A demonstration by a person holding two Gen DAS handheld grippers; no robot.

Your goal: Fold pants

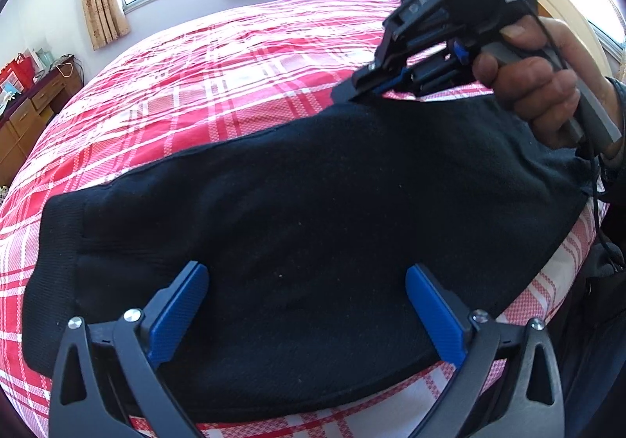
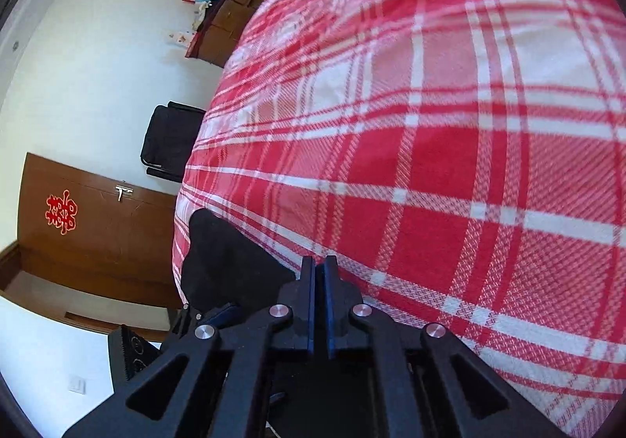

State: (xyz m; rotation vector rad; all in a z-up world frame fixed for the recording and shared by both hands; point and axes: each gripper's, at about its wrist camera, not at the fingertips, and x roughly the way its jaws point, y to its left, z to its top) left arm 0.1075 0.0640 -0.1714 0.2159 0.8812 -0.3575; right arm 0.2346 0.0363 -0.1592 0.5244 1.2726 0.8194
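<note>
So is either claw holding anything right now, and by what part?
The right claw is shut on the far edge of the black pants. The left claw is open above them, holding nothing.

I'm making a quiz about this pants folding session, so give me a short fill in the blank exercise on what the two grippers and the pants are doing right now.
1. The black pants lie on a red and white ____ bedspread.
2. The left gripper has its blue pads spread ____ over the pants.
3. The right gripper has its fingers ____ at the far edge of the pants.
4. The right gripper is held by a bare ____.

Missing words: plaid; open; shut; hand
</note>
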